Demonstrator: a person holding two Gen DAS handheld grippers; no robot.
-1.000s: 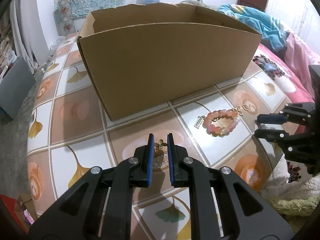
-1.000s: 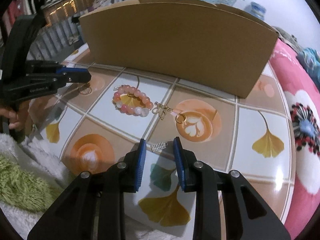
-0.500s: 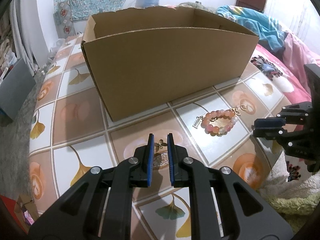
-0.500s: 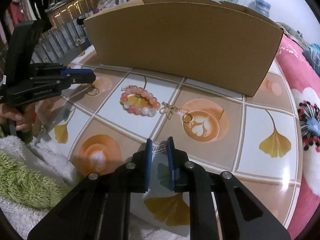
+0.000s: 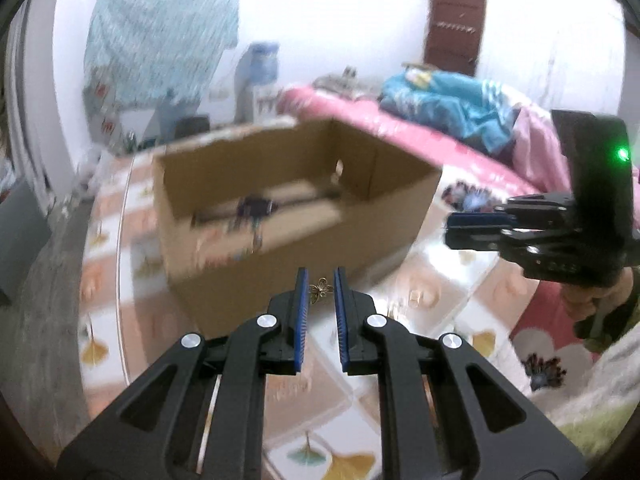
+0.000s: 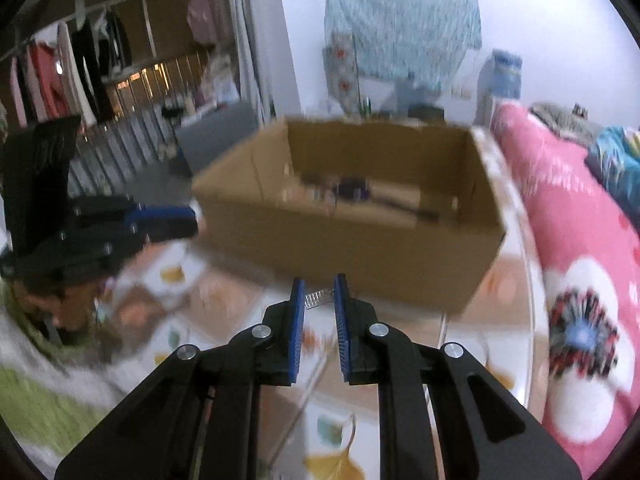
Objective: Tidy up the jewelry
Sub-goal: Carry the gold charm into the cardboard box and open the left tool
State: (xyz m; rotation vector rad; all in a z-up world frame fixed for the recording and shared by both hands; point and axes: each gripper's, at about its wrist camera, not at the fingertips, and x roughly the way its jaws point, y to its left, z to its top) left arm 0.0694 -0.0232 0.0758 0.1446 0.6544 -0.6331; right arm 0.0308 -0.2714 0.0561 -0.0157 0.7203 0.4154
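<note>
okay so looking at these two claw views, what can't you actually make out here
- Items inside the cardboard box: motion blur in both views; only dark shapes.
- Tabletop jewelry: smeared by blur.
- Silver charm in the right claw: too small for detail.
- Gold charm in the left claw: tiny, shape uncertain.

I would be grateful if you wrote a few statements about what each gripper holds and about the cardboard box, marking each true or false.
1. The left gripper is shut on a small gold butterfly charm. True.
2. The right gripper is wide open, holding nothing. False: it pinches a small silver clip.
3. The cardboard box is open at the top. True.
4. The box is completely bare inside. False: blurred dark items lie on its floor.
5. Both grippers are inside the box. False: both are short of its near wall.
</note>
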